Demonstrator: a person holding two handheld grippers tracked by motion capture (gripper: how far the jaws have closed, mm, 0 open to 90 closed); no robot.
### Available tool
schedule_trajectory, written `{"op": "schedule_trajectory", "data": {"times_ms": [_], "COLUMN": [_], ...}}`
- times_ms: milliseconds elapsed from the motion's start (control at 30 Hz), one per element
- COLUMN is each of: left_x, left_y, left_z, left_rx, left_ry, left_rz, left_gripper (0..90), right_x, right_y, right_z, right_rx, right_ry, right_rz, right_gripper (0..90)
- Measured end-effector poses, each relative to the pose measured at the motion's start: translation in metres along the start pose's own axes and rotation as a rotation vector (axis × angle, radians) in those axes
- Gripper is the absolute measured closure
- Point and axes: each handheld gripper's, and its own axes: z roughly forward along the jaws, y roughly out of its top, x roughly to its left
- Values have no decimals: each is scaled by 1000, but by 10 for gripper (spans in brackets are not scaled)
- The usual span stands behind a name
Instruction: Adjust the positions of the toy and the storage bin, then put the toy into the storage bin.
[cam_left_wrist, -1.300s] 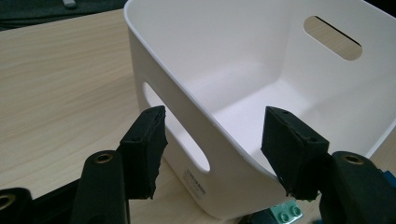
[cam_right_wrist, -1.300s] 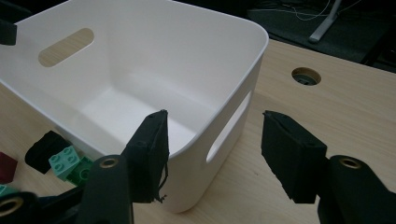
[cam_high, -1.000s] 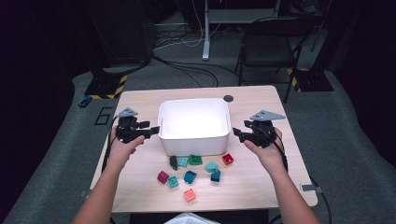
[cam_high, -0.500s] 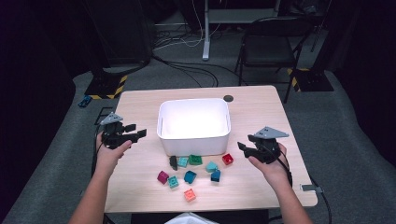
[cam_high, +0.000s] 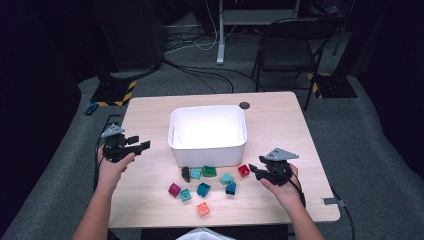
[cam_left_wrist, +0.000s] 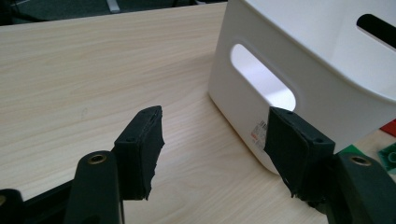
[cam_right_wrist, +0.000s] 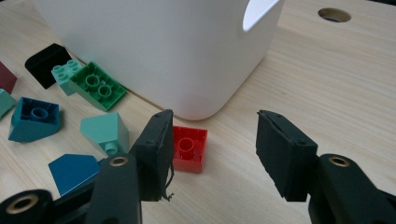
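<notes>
A light wooden table (cam_high: 280, 130) is seen from above, and near its middle a white bin (cam_high: 207, 134) is set; every other place is given from this bin. The bin has handle cut-outs in its side walls, one of which is seen in the left gripper view.

To the left of the bin, well apart from it, the left gripper (cam_high: 142, 146) is held in a hand (cam_high: 111, 167). Its jaws are spread, have just been opening further, and nothing is between them; in the left gripper view they point at the bin's near left corner.

To the right of the bin's front corner, the right gripper (cam_high: 254, 171) is held low over the table, released, with its jaws standing apart. Nothing is pressed by them.

In front of the bin a loose cluster of small bricks is scattered. The red brick (cam_right_wrist: 189, 148) lies just off the bin's front right corner, directly ahead of the right gripper, just beyond its jaw tips and partly hidden by one of them. A green brick (cam_right_wrist: 98, 86) is seen against the bin's front wall, beside a black piece (cam_right_wrist: 44, 60).
</notes>
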Motion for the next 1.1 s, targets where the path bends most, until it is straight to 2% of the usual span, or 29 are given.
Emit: {"op": "schedule_trajectory", "data": {"times_ms": [267,400,567,700,867,1100], "left_x": [2,2,2,4,3,3], "left_y": [-1,-1,0,0,3,4], "left_z": [-1,-1,-1,-1,0,4], "left_rx": [-8,-14,-17,-23,-40,-39], "left_ry": [2,3,-1,0,8,10], "left_rz": [-6,-8,-16,-25,-11,-5], "left_gripper": [366,357,336,330,323,323], "right_x": [7,10,10,10,12,13], "right_y": [-4,-9,-10,-11,-14,-16], "right_z": [11,17,19,22,23,27], "right_rx": [29,61,67,67,82,95], "right_ry": [23,35,42,57,63,63], "right_rz": [-22,-24,-31,-17,-30,-22], "right_gripper": [453,448,447,447,455,467]}}
